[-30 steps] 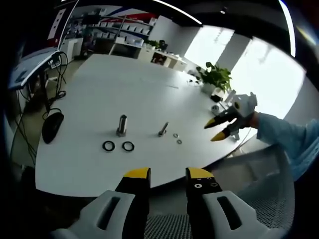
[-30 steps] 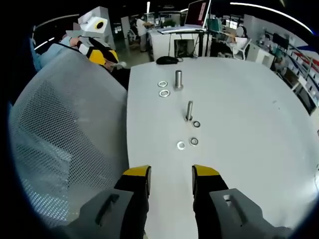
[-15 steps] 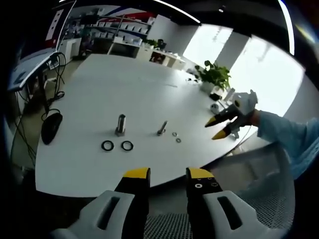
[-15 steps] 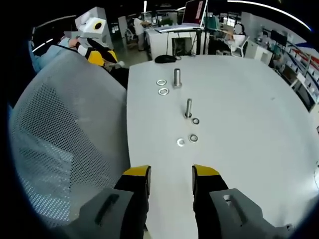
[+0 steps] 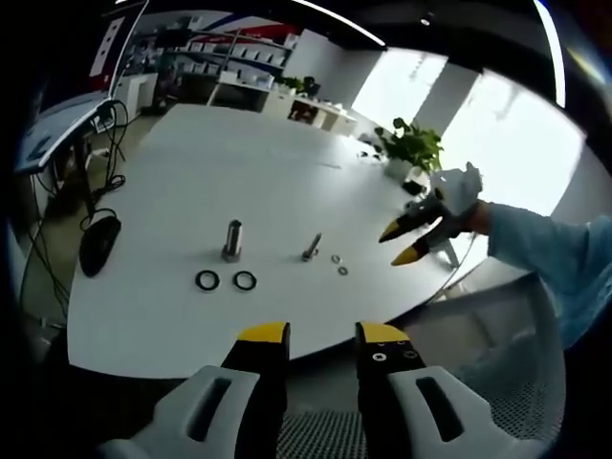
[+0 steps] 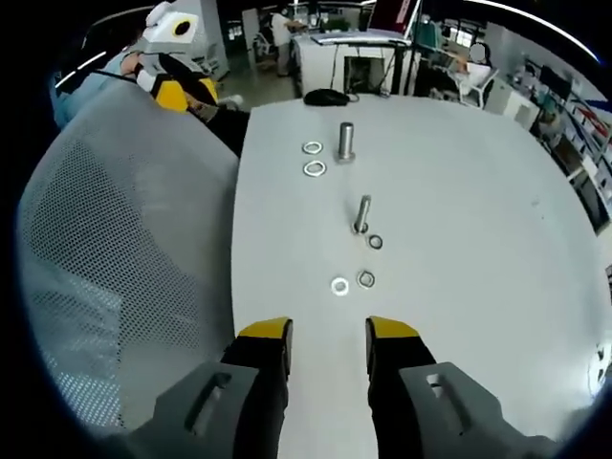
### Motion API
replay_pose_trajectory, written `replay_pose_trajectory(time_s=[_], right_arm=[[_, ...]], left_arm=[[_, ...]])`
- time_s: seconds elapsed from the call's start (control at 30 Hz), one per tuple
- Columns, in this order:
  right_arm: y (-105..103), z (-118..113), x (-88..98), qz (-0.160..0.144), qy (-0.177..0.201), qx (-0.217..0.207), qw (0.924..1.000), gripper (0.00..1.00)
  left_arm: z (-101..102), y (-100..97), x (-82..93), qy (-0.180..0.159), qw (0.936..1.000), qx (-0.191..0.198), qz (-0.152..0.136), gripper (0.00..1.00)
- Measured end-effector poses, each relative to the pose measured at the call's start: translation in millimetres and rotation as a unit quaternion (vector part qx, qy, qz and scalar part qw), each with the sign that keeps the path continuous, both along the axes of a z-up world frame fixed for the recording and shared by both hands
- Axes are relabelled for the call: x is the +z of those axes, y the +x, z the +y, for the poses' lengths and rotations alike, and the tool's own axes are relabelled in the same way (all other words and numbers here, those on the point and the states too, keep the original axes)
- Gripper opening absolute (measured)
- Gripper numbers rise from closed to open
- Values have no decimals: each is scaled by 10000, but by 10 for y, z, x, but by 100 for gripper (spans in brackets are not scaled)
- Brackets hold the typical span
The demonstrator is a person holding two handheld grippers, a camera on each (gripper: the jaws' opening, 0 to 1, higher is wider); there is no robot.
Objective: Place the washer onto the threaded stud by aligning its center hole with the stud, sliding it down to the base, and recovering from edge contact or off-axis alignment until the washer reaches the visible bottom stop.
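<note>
Both hand-held grippers, the left (image 5: 322, 335) and the right (image 6: 328, 331), hover with jaws apart and empty. On the white counter (image 6: 459, 210) small washers (image 6: 339, 286) lie near the thin stud (image 6: 361, 214).

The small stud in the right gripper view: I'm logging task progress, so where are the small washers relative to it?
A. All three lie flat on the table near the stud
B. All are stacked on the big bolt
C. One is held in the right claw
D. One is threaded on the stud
A: the three small washers lie loose on the table by the small stud; the right claw stands open, holding nothing.
</note>
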State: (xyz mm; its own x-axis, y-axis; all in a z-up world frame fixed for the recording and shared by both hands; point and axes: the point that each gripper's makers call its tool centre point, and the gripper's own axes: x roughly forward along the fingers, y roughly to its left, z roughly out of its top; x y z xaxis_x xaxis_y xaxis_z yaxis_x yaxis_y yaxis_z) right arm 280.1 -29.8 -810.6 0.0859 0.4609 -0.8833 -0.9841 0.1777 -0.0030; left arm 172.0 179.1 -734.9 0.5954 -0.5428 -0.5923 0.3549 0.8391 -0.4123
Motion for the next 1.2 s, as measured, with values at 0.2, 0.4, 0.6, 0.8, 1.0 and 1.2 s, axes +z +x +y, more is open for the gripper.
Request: replay_pose_trajectory(time_s=[0.2, 0.4, 0.6, 0.8, 1.0, 1.2], right_arm=[[136, 46, -136, 87, -188, -221, 9995, 32], [138, 158, -263, 283, -247, -258, 9990, 29], [31, 251, -379, 535, -334, 33, 9980, 16], [139, 281, -486, 436, -474, 15, 9979, 18], [286, 302, -589, 329, -579, -92, 9977, 18], [387, 355, -626, 243, -622, -131, 9977, 18]], left_arm=[[-23, -22, -14, 23, 9999, -100, 49, 25], [-17, -18, -14, 29, 9999, -91, 36, 24], [-10, -6, -11, 7, 10000, -55, 35, 24], [-4, 6, -7, -24, 10000, -18, 35, 24], [-1, 4, -5, -40, 10000, 15, 40, 24], [6, 10, -3, -64, 10000, 49, 47, 24]])
